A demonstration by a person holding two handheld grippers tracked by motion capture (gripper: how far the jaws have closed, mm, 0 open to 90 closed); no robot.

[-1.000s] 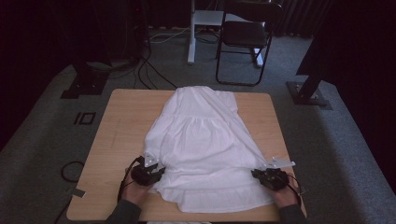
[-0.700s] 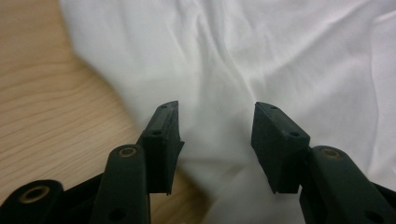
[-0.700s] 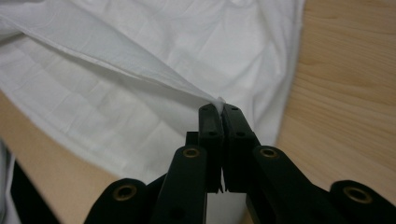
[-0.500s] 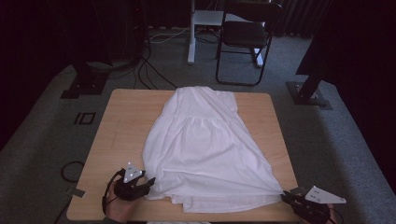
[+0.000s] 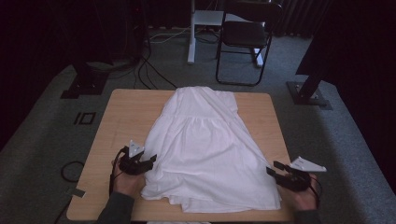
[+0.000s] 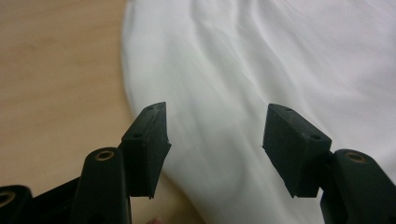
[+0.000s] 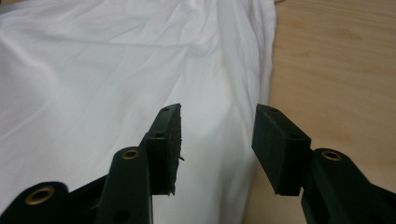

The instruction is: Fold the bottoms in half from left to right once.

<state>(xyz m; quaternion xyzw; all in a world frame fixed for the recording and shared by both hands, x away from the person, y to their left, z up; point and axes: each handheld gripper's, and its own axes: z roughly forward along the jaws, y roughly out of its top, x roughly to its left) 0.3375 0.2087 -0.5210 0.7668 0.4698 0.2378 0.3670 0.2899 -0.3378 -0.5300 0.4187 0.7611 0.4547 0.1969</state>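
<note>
A white dress [image 5: 205, 149] lies spread flat on the wooden table [image 5: 119, 116], its hem toward the near edge. My left gripper [image 5: 152, 161] sits at the dress's left edge, low over the table. Its jaws have just been opening and stand open [image 6: 217, 135], with nothing between them and the white cloth [image 6: 261, 60] lying beyond. My right gripper [image 5: 272, 168] hovers at the hem's right corner. Its jaws have also just been opening and are open [image 7: 217, 133], with nothing pinched and the dress's edge [image 7: 252, 79] running past them.
Bare wood shows left of the dress [image 6: 56, 70] and right of it [image 7: 336, 70]. Beyond the table stand a black folding chair [image 5: 245, 37], a white post [image 5: 191, 32], floor cables [image 5: 149, 70] and two black stand bases [image 5: 84, 86] [image 5: 308, 93].
Both grippers left the dress's lower sides, drew back toward the near edge and outward, then came back in a little. The skirt now lies spread wider and flatter.
</note>
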